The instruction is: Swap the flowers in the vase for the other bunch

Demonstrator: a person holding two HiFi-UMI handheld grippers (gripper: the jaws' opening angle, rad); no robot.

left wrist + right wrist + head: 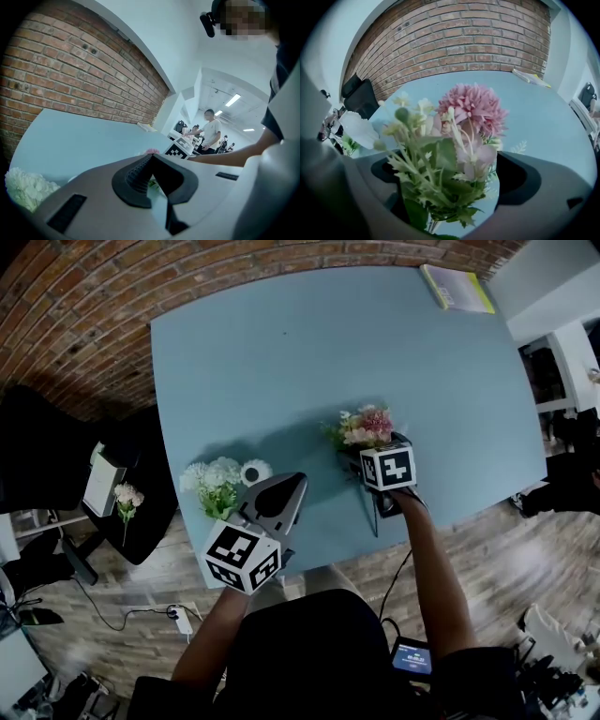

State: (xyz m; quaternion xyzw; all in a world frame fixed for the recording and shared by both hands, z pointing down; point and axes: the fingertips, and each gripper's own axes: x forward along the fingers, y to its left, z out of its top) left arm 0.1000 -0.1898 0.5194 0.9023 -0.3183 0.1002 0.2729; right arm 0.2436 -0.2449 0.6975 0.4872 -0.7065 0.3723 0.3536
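Spanning most of the head view: blue tabletop. Left tool closed, nothing in it. Right tool clamped on pink bunch stems. White bunch just beside white vase, near front edge.

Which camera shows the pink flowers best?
The right gripper view: the pink bunch fills it, close up. The head view shows it small from above; the left gripper view, only a pink tip.

Likely lab: brick wall, power strip
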